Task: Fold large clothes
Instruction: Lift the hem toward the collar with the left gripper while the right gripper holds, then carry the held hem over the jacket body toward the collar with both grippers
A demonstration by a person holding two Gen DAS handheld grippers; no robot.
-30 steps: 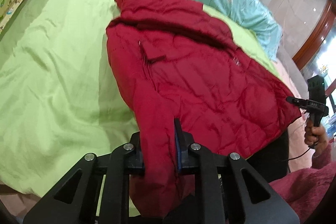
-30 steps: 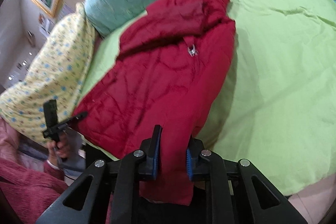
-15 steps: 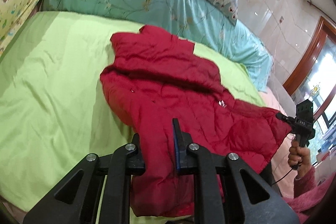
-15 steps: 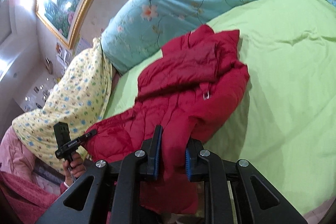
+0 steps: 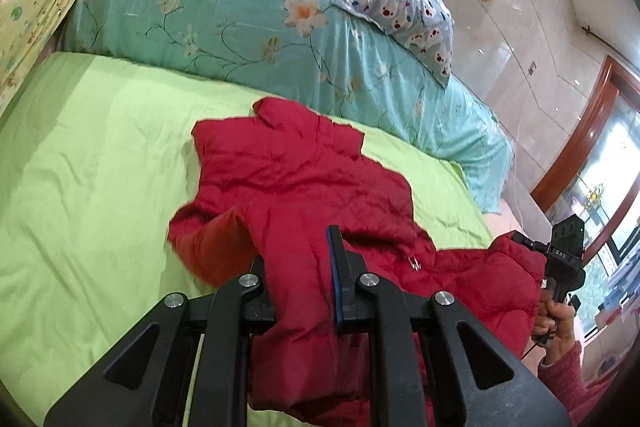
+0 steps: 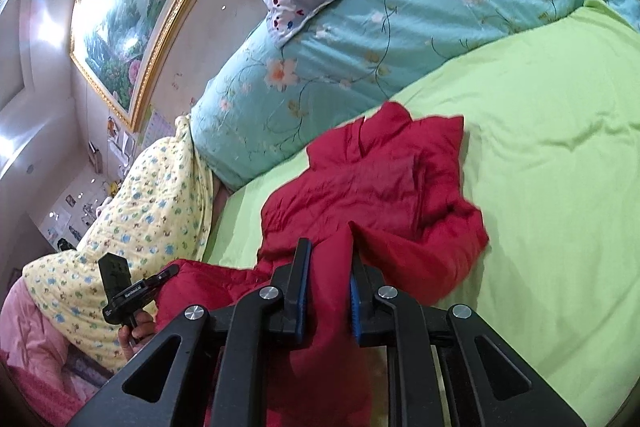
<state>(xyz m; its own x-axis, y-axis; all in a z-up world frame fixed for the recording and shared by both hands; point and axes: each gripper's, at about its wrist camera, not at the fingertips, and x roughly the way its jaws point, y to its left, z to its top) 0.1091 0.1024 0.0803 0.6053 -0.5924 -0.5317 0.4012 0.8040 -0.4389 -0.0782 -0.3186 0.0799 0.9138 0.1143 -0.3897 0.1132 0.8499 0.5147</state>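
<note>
A red padded jacket lies on the green bed sheet, its far part flat and its near hem lifted. My left gripper is shut on one corner of the hem. My right gripper is shut on the other corner of the jacket. The hem hangs stretched between the two grippers above the bed's near edge. In the left wrist view the right gripper shows at far right; in the right wrist view the left gripper shows at lower left.
A long turquoise floral quilt lies along the far side with a grey patterned pillow on it. A yellow patterned quilt is heaped at one end. A framed painting hangs on the wall. The green sheet spreads beside the jacket.
Both grippers have risen and moved toward the far side with the hem, so the near part of the jacket now bunches over its far part.
</note>
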